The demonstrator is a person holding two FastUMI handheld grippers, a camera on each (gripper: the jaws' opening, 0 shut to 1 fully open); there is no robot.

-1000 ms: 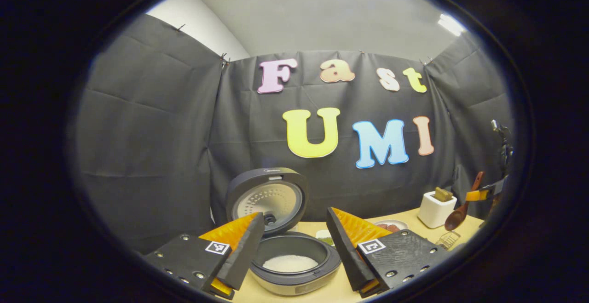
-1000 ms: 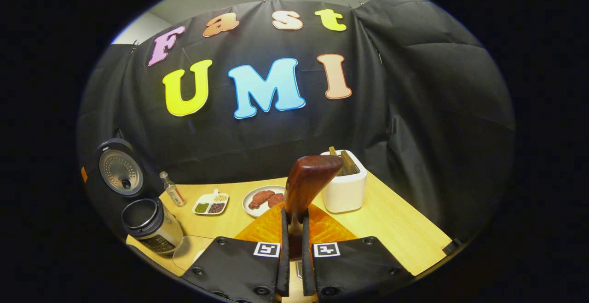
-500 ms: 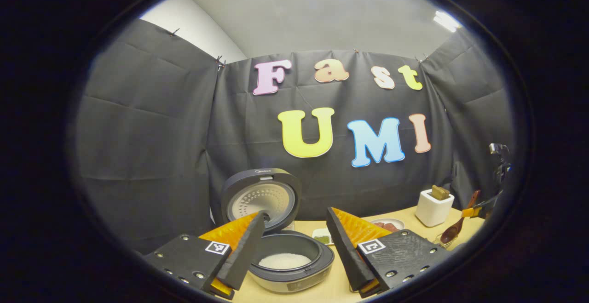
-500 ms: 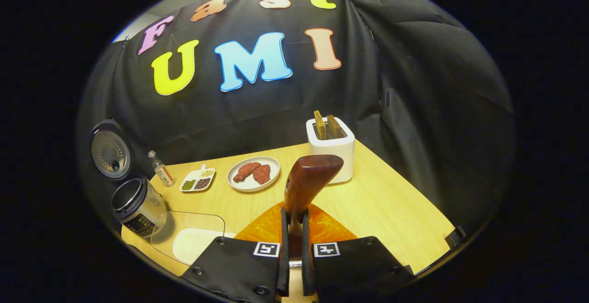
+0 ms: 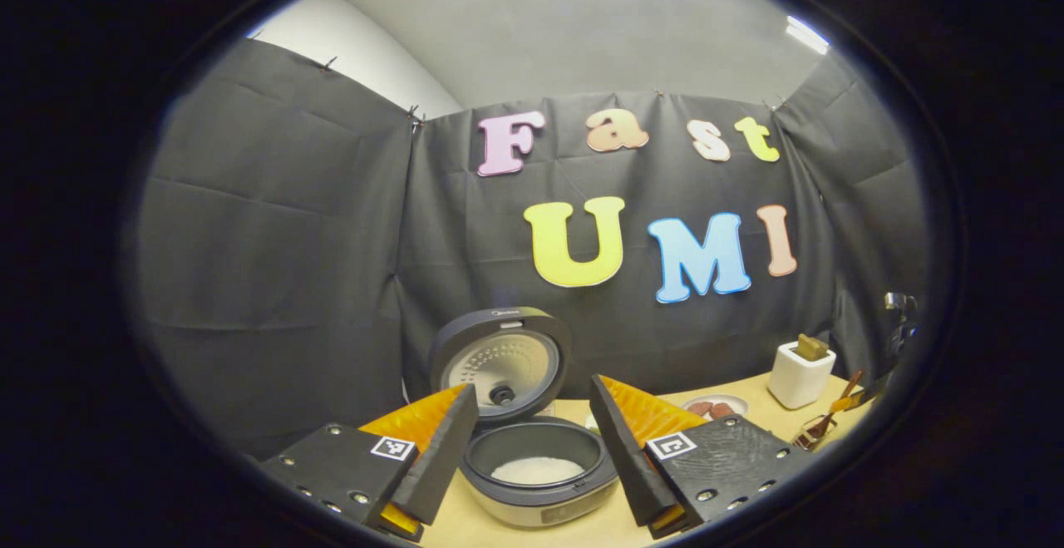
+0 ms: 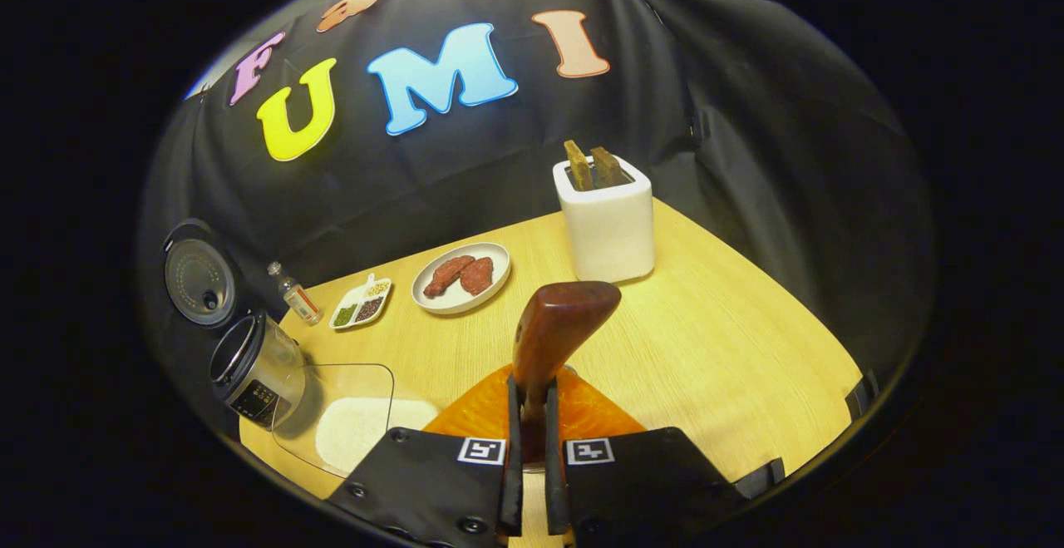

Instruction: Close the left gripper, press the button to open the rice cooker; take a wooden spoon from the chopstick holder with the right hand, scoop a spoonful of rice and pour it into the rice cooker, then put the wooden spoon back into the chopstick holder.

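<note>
In the right gripper view my right gripper (image 6: 532, 423) is shut on the handle of the dark wooden spoon (image 6: 555, 333), whose bowl points forward over the table. The white chopstick holder (image 6: 607, 219) stands ahead, apart from the spoon, with two wooden handles in it. At the left is the rice cooker (image 6: 249, 361) with its lid (image 6: 195, 274) up. Beside it sits a clear container (image 6: 353, 423) of white rice. In the left gripper view my left gripper (image 5: 525, 448) is open, just short of the open rice cooker (image 5: 540, 481), which has white rice (image 5: 536, 471) inside.
A plate (image 6: 490, 261) with red meat pieces, a small divided dish (image 6: 359, 303) and a little bottle (image 6: 293, 292) stand along the back of the wooden table (image 6: 731, 348). In the left gripper view the chopstick holder (image 5: 800, 375) stands far right.
My right gripper with the spoon has tipped downward, so more of the table and the rice container has come into its view. The left gripper has shifted only slightly and stays open.
</note>
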